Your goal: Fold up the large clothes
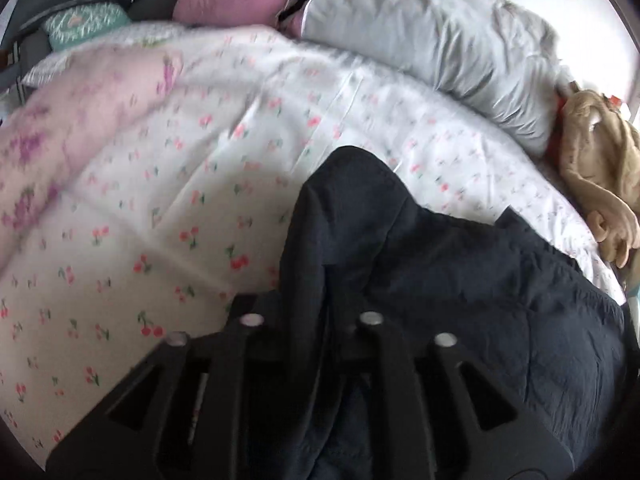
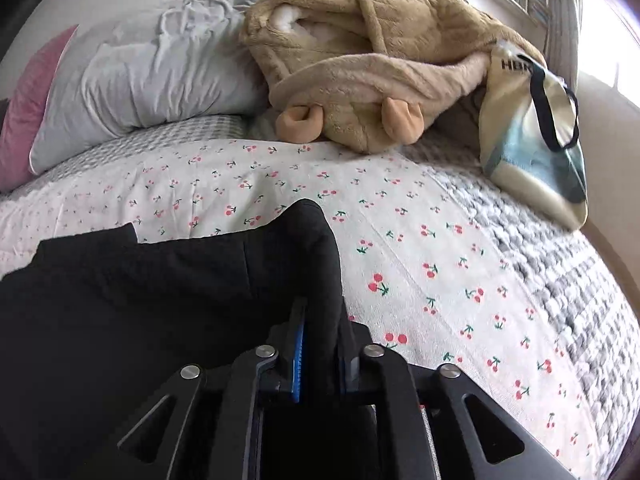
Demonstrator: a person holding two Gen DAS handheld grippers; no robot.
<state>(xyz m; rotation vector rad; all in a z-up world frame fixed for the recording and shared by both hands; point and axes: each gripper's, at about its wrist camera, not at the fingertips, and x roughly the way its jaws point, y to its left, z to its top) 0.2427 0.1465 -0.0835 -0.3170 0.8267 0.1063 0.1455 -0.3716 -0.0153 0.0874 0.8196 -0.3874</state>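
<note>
A dark garment is spread over the cherry-print bedspread, and a bunched fold of it is clamped in each tool. In the right wrist view, the right gripper is seen closed on a raised ridge of the black cloth, with a blue pad pressed against it. The left gripper is likewise closed on a gathered edge (its fingertips are buried in fabric, so the exact bite cannot be judged). The fold appears to be under way, with both corners lifted together.

Risk is carried by those thick bunches: a slip is likely if extra layers are caught, leaving the fold lopsided. The bedspread could be pinched beneath and dragged along. Ahead, the tan plush robe, the grey pillow and the tote bag lie near the far edge, and could be nudged if the cloth is carried too far.
</note>
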